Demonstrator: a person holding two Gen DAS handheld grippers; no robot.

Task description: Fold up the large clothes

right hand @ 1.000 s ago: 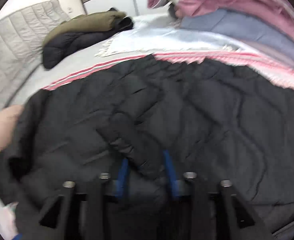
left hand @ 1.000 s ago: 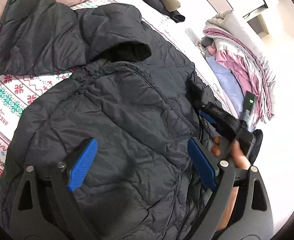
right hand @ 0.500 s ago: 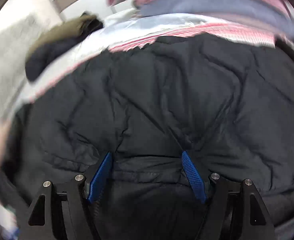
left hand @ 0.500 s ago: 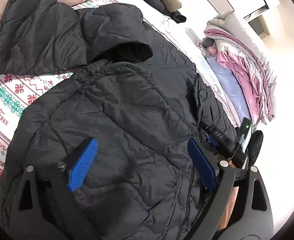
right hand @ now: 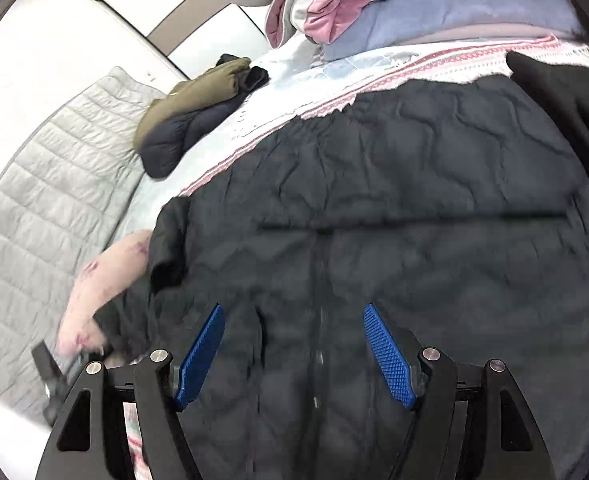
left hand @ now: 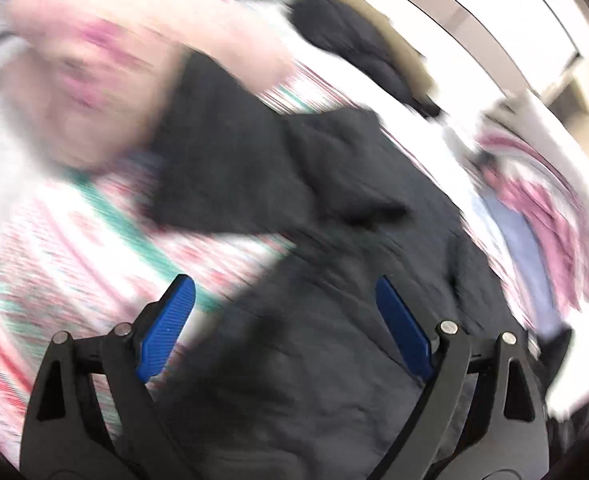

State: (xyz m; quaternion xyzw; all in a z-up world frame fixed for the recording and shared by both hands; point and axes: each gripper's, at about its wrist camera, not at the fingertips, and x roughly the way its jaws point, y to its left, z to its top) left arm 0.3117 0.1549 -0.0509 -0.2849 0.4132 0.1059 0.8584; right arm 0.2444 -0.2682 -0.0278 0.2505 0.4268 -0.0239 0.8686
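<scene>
Quilted black jacket fills the centre and lower part of the right wrist view, spread flat on a bed. Zipper seam runs down the middle of the frame, between the blue pads. Right hand-held gripper hovers low over the jacket, jaws wide apart, nothing between them; cannot tell whether the pads touch the fabric.

Patterned blanket with red-and-white trim shows at the jacket's upper edge. Stack of folded bedding, pink over pale blue, sits at top right of the frame. Olive and dark folded garment lies at upper left, well apart from the jacket, near a grey quilted headboard along the left edge. Pink floral pillow at lower left, touching the jacket's dark edge.

Left wrist view is heavily motion-blurred. Left hand-held gripper also has its jaws spread wide, holding nothing. Jacket occupies the centre and bottom of this frame, with a dark sleeve reaching to upper centre left. Left pad sits over the red-and-green patterned blanket; right pad over black fabric. Pink pillow is a smear at upper left. Second dark garment, tan along one edge, lies at top centre. Pink and blue bedding blurs at right.
</scene>
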